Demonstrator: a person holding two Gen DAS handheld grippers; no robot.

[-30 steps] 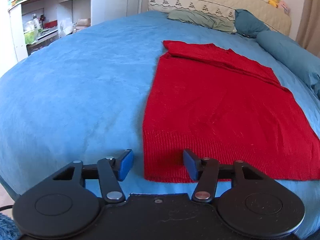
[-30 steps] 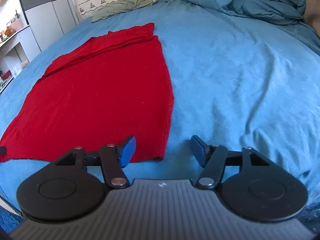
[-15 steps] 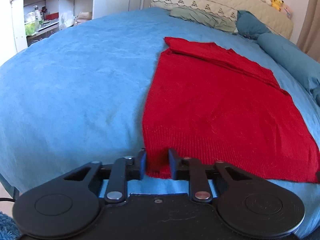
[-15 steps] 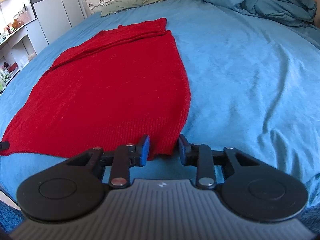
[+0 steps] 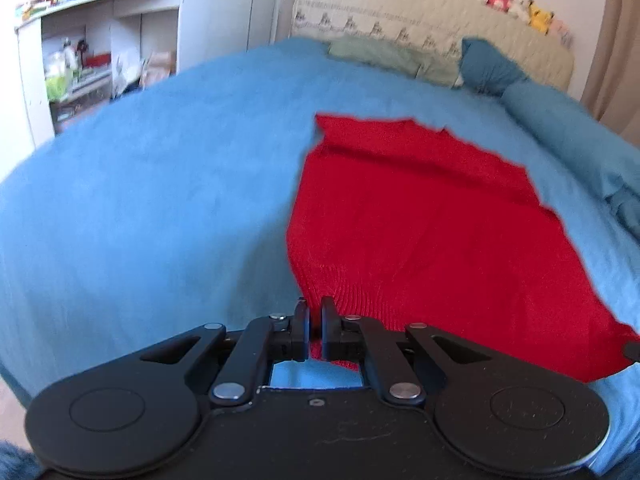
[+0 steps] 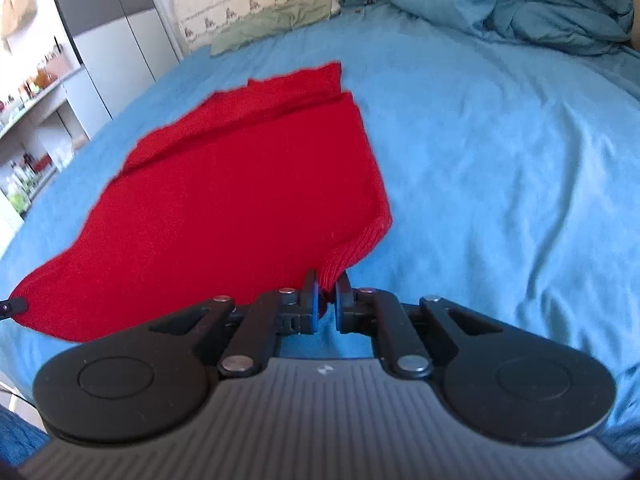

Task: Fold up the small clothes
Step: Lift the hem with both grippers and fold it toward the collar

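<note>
A red knit garment [image 5: 420,232] lies on the blue bed, its far part folded over. My left gripper [image 5: 314,312] is shut on the garment's near left hem corner, which is lifted off the bed. My right gripper [image 6: 327,288] is shut on the near right hem corner of the garment [image 6: 240,196], also raised, so the near hem hangs between the two grippers. The tip of the other gripper shows at the far hem corner in each view.
The blue bedsheet [image 5: 140,208] spreads wide to the left. Pillows [image 5: 384,56] and a headboard with plush toys lie at the far end. A bunched blue duvet [image 6: 520,12] lies at the right. White shelves [image 5: 80,64] stand left of the bed.
Both grippers went from open beside the hem corners to shut on them, then lifted the near hem off the bed.
</note>
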